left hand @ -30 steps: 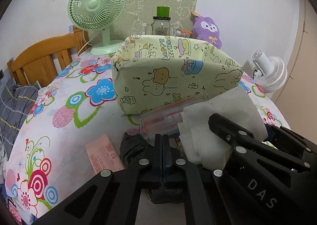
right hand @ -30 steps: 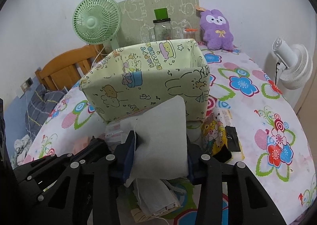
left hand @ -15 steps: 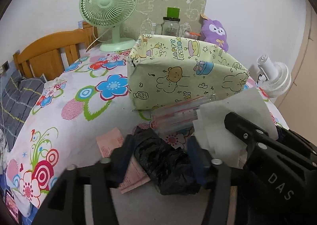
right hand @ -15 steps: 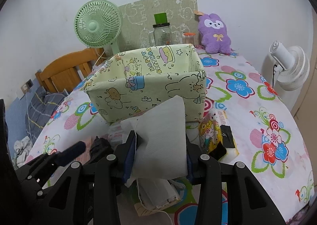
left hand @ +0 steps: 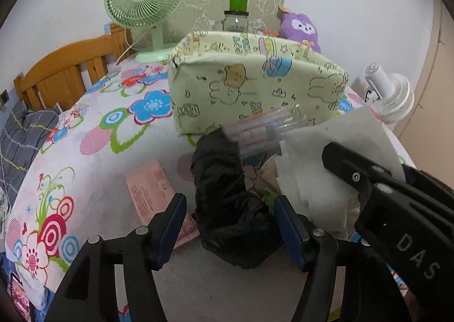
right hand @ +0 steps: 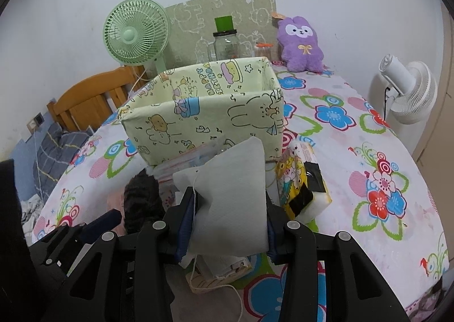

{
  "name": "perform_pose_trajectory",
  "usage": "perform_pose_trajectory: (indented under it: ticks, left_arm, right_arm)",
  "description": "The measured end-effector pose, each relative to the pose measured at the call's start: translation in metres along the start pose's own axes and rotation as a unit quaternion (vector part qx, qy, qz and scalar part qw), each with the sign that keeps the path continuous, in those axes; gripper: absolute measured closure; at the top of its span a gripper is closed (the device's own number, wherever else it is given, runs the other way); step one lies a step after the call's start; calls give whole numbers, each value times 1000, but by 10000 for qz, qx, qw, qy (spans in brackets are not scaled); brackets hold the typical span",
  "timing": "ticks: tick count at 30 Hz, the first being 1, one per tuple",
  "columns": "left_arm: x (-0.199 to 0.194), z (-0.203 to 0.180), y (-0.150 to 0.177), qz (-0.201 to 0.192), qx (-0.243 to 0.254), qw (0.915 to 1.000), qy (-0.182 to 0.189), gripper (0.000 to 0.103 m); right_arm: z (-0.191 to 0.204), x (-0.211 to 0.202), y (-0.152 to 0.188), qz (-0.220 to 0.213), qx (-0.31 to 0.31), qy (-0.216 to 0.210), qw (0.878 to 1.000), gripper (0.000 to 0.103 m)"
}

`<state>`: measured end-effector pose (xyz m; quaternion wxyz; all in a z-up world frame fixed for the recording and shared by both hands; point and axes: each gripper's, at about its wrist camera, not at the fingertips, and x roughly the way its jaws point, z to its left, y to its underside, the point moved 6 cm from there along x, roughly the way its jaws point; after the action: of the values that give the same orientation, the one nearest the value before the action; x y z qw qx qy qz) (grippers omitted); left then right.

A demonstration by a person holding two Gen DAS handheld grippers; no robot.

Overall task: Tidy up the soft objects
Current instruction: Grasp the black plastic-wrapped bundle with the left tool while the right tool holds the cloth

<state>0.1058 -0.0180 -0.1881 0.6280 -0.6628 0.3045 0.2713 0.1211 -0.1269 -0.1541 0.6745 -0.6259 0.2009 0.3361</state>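
Note:
A pale green cartoon-print fabric box (left hand: 255, 89) (right hand: 210, 112) stands open-topped on the flowered tablecloth. My left gripper (left hand: 231, 225) is open, its blue fingers on either side of a crumpled black plastic bag (left hand: 227, 208) that lies in front of the box. My right gripper (right hand: 229, 222) is shut on a folded white cloth (right hand: 232, 194), held up in front of the box; it also shows in the left wrist view (left hand: 326, 157). A clear zip bag (left hand: 264, 129) leans against the box's front.
A pink paper slip (left hand: 153, 188) lies left of the black bag. A yellow cartoon tissue pack (right hand: 300, 180) lies right of the cloth. A green fan (right hand: 133, 32), a glass jar (right hand: 225, 44), a purple plush (right hand: 300, 44) and a white fan (right hand: 408, 92) stand behind. A wooden chair (left hand: 62, 72) is left.
My left gripper has opened from shut and now straddles the black bag, which stands taller between the fingers. My right gripper has kept its hold on the white cloth and risen slightly.

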Motion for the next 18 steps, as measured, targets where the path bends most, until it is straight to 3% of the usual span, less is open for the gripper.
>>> perform_pose_trajectory:
  ticks: [2,5,9,18]
  left_arm:
    - [4,-1,2,69,-8,10000,21,39]
    - [4,-2,2,79,-46,9998,170,55]
    - [2,-7,2,14,69,9998,178,64]
    - [-9,-7,-9,-178,131,9997,68,67]
  right_arm:
    - [0,1,0,8,-9,0,10000,58]
    - [1,4,0,44,-19,-12,10000,58]
    - [2,6,0,59,-28,-14,10000,58]
    - [5,5,-4,36,-38,-57,10000,58]
